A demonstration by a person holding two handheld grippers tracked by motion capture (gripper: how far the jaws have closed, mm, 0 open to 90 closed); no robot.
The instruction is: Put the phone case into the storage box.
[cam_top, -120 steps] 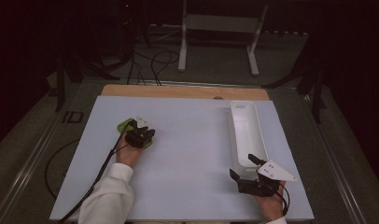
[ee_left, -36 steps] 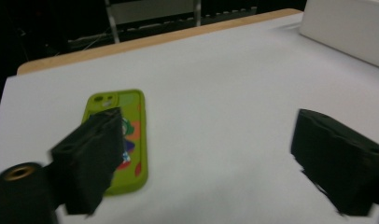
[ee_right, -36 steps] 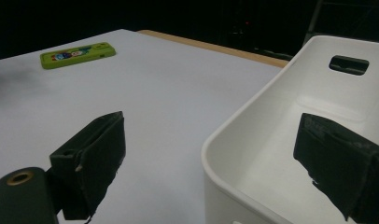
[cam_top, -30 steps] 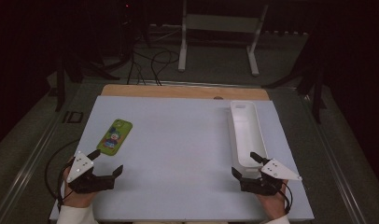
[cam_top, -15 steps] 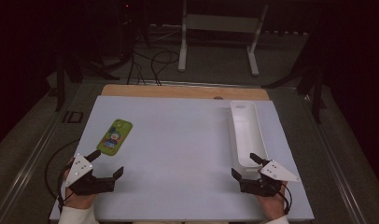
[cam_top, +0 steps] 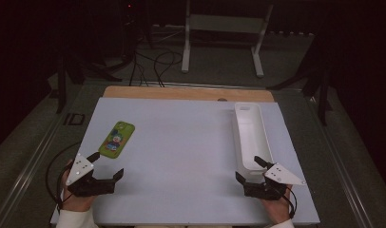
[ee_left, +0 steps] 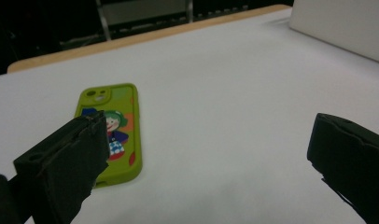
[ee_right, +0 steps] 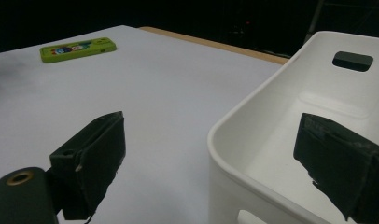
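High view: we rest both the left gripper and right gripper wide apart and empty, leaving the green phone and the white bin clear for a reach.

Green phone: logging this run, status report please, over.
Both claws open, left claw and right claw at the near table edge. Green phone flat, untouched, just ahead of left claw. White bin empty. Nothing in the way.
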